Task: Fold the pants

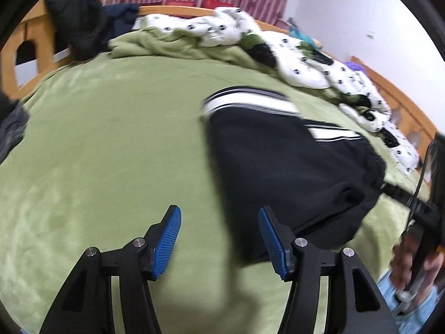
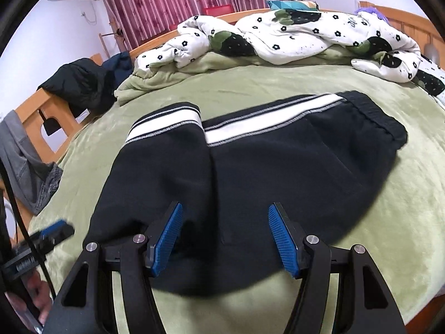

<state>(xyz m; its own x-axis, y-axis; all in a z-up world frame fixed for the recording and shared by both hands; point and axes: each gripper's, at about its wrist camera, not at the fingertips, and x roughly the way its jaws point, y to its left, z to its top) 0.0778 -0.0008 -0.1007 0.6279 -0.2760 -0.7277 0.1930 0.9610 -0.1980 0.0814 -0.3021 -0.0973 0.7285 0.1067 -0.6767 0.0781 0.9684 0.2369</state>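
Two grippers over green blanket (image 2: 361, 222), both with jaws apart, nothing between pads. Black pants (image 2: 250, 172) lie folded into compact bundle on blanket – white side stripes along far edge, waistband at right end. Right gripper (image 2: 225, 239) hovers above near edge of pants, holds nothing. Left gripper (image 1: 219, 242) sits over bare blanket just left of pants (image 1: 292, 172) (view blurred), empty. White flowered quilt (image 2: 306, 36) bunched along far side.

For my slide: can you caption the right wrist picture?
Folded black pants on a green blanket, open right gripper above.
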